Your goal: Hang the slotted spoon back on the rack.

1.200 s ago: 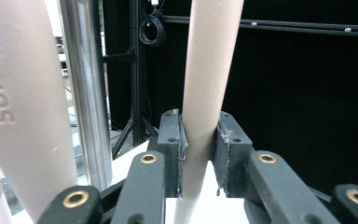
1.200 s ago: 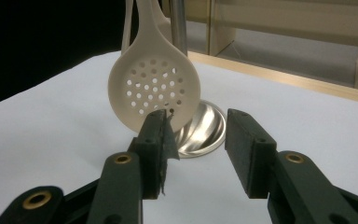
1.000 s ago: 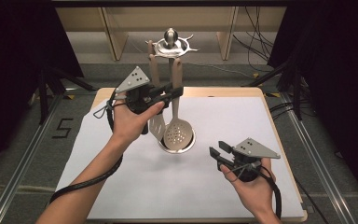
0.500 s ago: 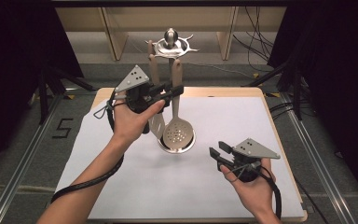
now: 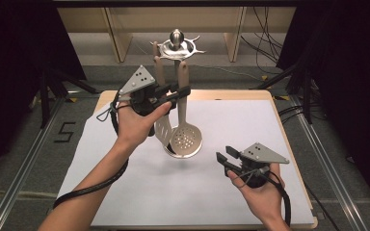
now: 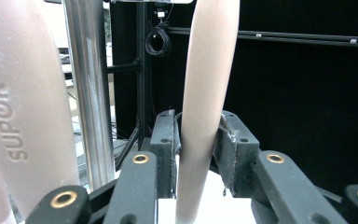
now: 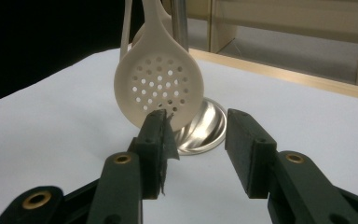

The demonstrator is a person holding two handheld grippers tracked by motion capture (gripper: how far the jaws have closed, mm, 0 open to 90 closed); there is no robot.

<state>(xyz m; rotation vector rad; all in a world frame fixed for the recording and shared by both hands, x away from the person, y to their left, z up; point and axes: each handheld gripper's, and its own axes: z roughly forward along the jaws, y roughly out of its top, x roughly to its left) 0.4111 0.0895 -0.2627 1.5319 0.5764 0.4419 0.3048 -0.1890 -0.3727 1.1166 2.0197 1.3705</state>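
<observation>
A metal utensil stand [image 5: 176, 41] rises from a round base [image 7: 207, 126] on the white sheet. From it hang a beige perforated skimmer [image 5: 186, 139] and a slotted spatula [image 5: 161, 130]. My left gripper [image 5: 182, 92] is raised beside the pole, and its jaws are shut on the skimmer's handle [image 6: 200, 84], pads pressing both sides. The pole [image 6: 88, 93] and a second handle marked SUPOR [image 6: 18, 116] stand just left of it. My right gripper [image 5: 224, 161] rests low at the front right, open, with nothing between its jaws. It faces the skimmer's bowl [image 7: 161, 79].
A white sheet [image 5: 125, 192] covers most of the wooden table [image 5: 231, 94]. Pale wooden frames [image 5: 113, 33] stand beyond the far edge, with dark curtains on both sides. Each gripper trails a black cable [image 5: 91, 190] toward the front.
</observation>
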